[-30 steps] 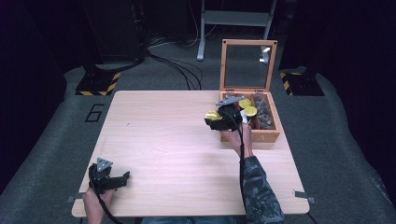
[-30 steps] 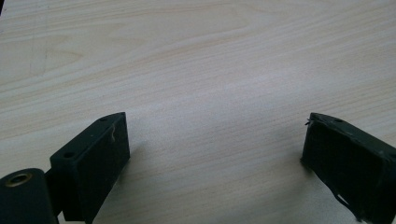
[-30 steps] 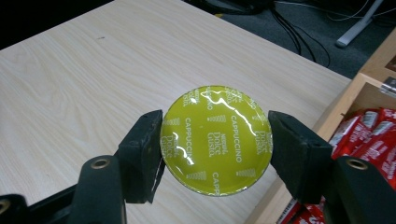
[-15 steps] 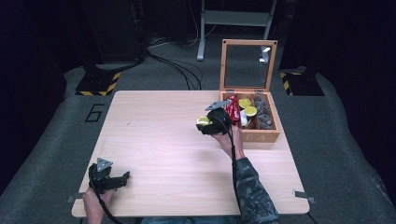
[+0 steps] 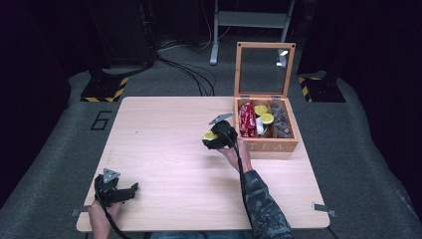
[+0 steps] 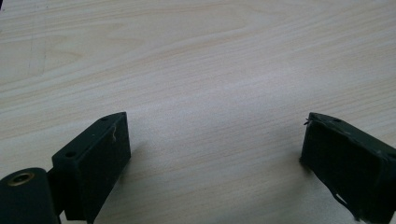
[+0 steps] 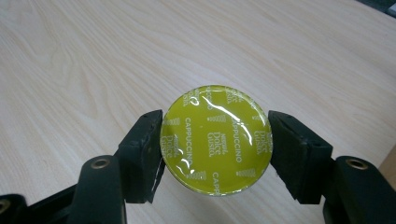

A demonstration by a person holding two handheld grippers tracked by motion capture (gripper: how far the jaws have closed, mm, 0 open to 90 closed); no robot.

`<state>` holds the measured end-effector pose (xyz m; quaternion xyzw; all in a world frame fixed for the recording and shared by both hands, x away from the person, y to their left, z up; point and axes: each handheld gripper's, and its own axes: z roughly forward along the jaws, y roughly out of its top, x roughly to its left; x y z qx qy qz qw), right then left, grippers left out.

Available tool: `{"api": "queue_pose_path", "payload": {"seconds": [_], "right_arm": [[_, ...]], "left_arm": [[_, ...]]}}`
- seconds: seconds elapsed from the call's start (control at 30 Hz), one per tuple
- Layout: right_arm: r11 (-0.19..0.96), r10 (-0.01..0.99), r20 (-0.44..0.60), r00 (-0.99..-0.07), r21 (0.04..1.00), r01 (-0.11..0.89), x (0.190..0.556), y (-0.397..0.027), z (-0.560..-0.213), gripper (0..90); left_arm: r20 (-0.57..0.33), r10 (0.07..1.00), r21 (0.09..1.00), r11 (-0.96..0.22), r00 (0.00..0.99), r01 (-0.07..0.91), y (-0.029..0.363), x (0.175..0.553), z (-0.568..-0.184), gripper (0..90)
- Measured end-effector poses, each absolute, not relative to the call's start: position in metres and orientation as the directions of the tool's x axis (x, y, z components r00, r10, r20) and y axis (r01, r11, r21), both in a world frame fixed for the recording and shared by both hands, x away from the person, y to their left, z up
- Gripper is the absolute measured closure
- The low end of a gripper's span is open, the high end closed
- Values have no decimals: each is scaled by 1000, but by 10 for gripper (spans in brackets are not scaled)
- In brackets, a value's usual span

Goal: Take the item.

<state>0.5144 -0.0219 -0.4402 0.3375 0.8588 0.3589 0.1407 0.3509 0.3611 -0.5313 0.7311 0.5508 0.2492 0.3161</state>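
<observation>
High view | right hand-held gripper grasping capsule | left hand-held gripper released, near table edge

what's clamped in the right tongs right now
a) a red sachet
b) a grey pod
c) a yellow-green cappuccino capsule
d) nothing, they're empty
c: in the right gripper view the right tongs press on both sides of a round yellow-green capsule whose foil lid reads cappuccino, held over the wooden table.
</observation>
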Motion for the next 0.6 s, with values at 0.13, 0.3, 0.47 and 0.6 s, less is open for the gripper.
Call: {"api": "queue_pose_path", "payload": {"seconds": [0.13, 0.3, 0.47, 0.6], "right_arm": [[525, 679, 6, -734, 695, 491, 516, -14, -450, 377], [542, 671, 5, -741, 679, 495, 518, -7, -458, 377], [552, 675, -10, -738, 671, 496, 519, 0, -467, 377], [537, 696, 3, -718, 661, 524, 520, 3, -474, 376]], "left_arm": [[14, 962, 730, -197, 274, 654, 361, 351, -531, 77], [14, 962, 731, -196, 273, 654, 361, 351, -531, 78], [14, 962, 731, -196, 273, 654, 361, 351, -531, 78], [14, 962, 731, -196, 273, 654, 361, 351, -531, 78]]}}
